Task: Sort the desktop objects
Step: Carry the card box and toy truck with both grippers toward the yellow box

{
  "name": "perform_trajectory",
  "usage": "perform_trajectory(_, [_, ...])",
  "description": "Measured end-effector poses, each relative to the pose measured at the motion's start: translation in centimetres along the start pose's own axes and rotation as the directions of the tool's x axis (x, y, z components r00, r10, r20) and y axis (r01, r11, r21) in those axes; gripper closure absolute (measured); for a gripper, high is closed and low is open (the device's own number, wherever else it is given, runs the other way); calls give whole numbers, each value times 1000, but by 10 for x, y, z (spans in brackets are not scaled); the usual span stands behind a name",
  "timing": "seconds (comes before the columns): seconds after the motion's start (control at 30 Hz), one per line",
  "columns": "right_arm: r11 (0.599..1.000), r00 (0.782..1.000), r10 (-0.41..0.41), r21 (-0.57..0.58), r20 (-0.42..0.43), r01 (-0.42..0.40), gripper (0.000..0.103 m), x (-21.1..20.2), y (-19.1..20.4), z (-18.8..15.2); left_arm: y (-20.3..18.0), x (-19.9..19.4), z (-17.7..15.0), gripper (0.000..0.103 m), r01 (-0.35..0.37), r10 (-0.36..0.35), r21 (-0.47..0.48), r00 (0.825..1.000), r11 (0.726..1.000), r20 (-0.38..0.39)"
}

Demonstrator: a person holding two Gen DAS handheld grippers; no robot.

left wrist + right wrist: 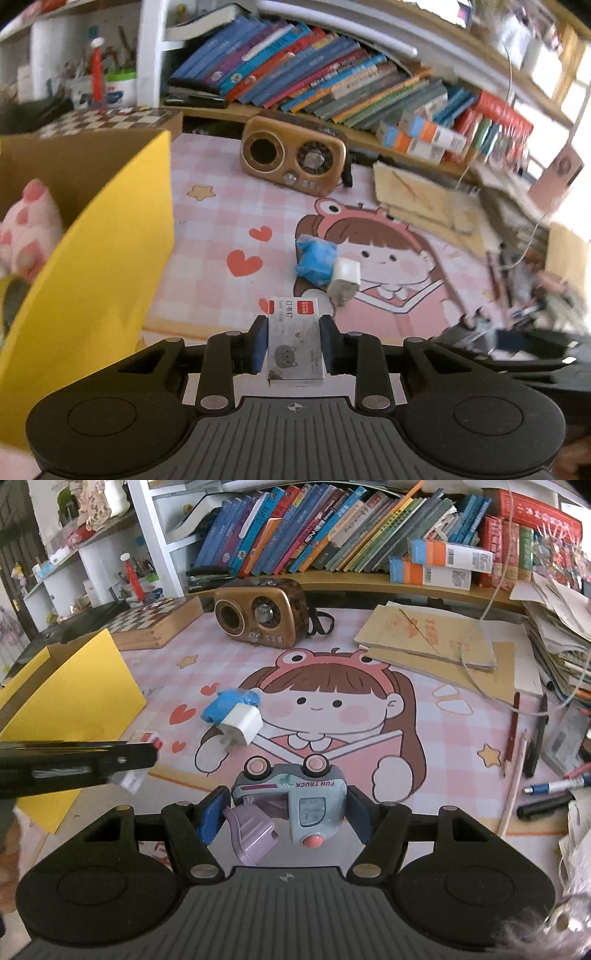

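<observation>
On the pink desk mat [424, 723] with the cartoon girl, I see my two grippers at work. My left gripper [294, 341] is shut tight on a small grey staple box [295, 343], with a blue pad pressing on each side of it. I can see that box poking out past the black arm in the right view too.

My right gripper [284, 814] squeezes a toy truck [295, 794]. It is grey-blue with pink wheels, and it is upside down, so the wheels point up. A little purple part [251, 830] hangs from it near the left pad.

Further out on the mat lie a white charger plug [242, 725] and a crumpled blue bag [227, 705]. They touch each other.

To the left stands a yellow box [110, 240] with its flap up. A pink plush toy [29, 225] sits inside it.

At the back of the mat is a brown radio [262, 614], in front of a shelf full of books [332, 528]. A chess board [155, 618] lies to the left of the radio. Pens and pencils [532, 760] lie on the right side.
</observation>
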State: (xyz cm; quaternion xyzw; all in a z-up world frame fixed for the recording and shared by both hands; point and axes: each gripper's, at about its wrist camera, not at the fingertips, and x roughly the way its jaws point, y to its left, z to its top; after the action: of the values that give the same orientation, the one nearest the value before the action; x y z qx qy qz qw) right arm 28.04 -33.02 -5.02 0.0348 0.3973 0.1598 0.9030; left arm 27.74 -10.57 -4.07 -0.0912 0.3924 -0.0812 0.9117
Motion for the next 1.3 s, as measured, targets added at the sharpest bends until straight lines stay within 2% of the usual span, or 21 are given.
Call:
perform_trajectory(0.47, [1000, 999, -4, 30, 51, 3, 38, -53, 29, -20, 7, -71, -21, 75, 96, -94, -22, 994, 995, 61])
perform_trajectory(0.93, [998, 997, -48, 48, 61, 45, 38, -91, 71, -52, 26, -107, -47, 75, 167, -168, 20, 985, 986, 51])
perform_trajectory(1.3, [996, 996, -69, 59, 59, 66, 38, -106, 114, -76, 60, -140, -72, 75, 205, -205, 21, 978, 979, 46])
